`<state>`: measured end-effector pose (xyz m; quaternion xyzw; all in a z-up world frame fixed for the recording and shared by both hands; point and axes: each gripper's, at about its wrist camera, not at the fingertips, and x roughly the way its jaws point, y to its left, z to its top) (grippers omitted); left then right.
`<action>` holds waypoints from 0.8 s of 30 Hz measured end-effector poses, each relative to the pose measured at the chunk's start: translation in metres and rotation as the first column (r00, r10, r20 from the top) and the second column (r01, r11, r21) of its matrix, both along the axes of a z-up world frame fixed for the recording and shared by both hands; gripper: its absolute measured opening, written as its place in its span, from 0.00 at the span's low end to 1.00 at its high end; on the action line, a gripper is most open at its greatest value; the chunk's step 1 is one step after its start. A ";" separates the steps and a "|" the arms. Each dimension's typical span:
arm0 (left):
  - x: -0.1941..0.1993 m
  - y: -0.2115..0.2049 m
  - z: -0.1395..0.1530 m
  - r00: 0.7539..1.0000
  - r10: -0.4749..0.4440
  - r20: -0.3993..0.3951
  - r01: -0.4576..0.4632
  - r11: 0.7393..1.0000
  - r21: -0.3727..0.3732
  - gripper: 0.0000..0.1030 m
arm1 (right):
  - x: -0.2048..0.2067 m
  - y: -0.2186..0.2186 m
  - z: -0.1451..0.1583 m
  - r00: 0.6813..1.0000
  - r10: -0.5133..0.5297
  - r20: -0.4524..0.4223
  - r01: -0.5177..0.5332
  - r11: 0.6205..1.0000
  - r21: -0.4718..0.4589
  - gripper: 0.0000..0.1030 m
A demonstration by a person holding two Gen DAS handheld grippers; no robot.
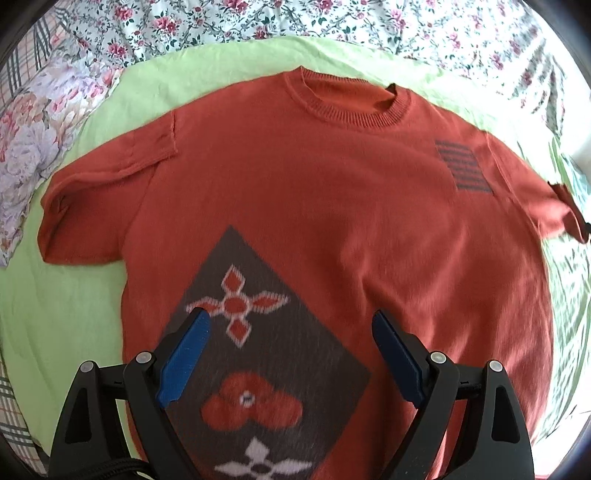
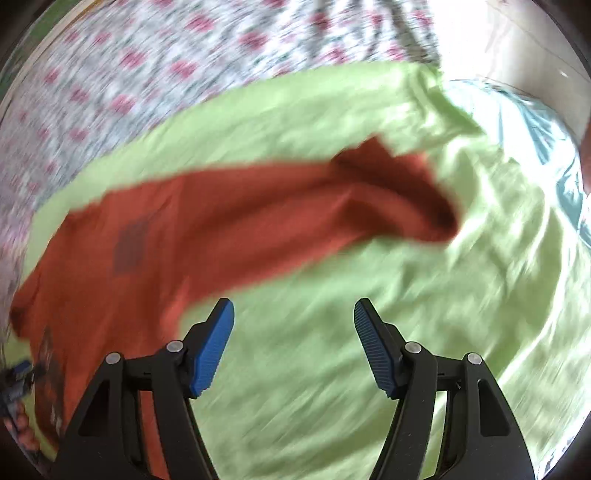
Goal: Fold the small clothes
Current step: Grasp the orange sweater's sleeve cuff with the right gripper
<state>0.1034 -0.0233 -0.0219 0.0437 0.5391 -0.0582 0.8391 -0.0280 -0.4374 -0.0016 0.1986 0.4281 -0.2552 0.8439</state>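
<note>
Both claws apart, empty, above orange sweater (image 1: 295,192).
Left claw (image 1: 291,321) over hem; right claw (image 2: 293,314) beside sleeve (image 2: 399,195), spread flat for folding.

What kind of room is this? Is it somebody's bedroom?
Probably a bedroom, on a bed. An orange sweater lies spread on a light green sheet, with flowery bedding behind it and what looks like a floral pillow at one side.

Daylight bright, strongest from upper right; glare bleaches that corner in both views. Left wrist view fairly sharp, slight smear. Right wrist view heavily motion-blurred throughout. Fisheye bending and dark vignette at edges. Shadows soft.
</note>
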 end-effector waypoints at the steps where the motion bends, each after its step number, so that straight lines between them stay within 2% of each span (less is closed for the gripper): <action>1: 0.004 -0.002 0.000 1.000 0.003 -0.002 -0.003 1.000 -0.004 0.87 | 0.006 -0.018 0.003 1.000 -0.018 0.003 0.019 1.000 -0.011 0.66; 5: 0.019 -0.012 -0.003 1.000 0.011 -0.017 -0.011 1.000 -0.020 0.87 | 0.033 -0.074 0.007 0.998 -0.059 0.016 0.059 0.998 -0.017 0.66; 10: 0.030 -0.026 -0.012 0.999 -0.001 -0.045 0.001 1.000 -0.010 0.87 | 0.070 -0.116 -0.008 0.998 0.013 -0.056 -0.013 1.000 -0.011 0.66; 12: 0.034 -0.029 -0.016 0.998 -0.002 -0.056 0.001 1.000 -0.006 0.87 | 0.069 -0.125 -0.009 0.996 0.045 -0.079 -0.044 0.999 0.012 0.64; 13: 0.035 -0.030 -0.017 0.998 0.000 -0.060 0.000 1.000 -0.005 0.87 | 0.073 -0.129 -0.017 0.993 0.063 -0.095 -0.060 0.998 0.037 0.59; 15: 0.037 -0.030 -0.021 0.998 0.006 -0.069 -0.007 1.000 -0.007 0.87 | 0.078 -0.132 -0.026 0.985 0.072 -0.158 -0.060 0.995 0.079 0.26; 16: 0.038 -0.030 -0.022 0.998 0.009 -0.070 -0.010 1.000 -0.011 0.87 | 0.077 -0.131 -0.027 0.976 0.066 -0.207 -0.042 0.992 0.117 0.19; 17: 0.040 -0.030 -0.022 0.998 0.011 -0.069 -0.012 1.000 -0.018 0.87 | 0.076 -0.130 -0.026 0.979 0.061 -0.193 -0.034 0.990 0.140 0.08; 21: 0.043 -0.026 -0.022 0.998 0.017 -0.067 -0.020 0.999 -0.043 0.87 | 0.078 -0.104 -0.013 0.987 0.078 -0.140 -0.058 0.988 0.144 0.07; 24: 0.042 -0.021 -0.020 0.998 0.021 -0.060 -0.024 0.998 -0.053 0.87 | 0.085 -0.069 0.000 0.991 0.120 -0.064 -0.106 0.976 0.188 0.07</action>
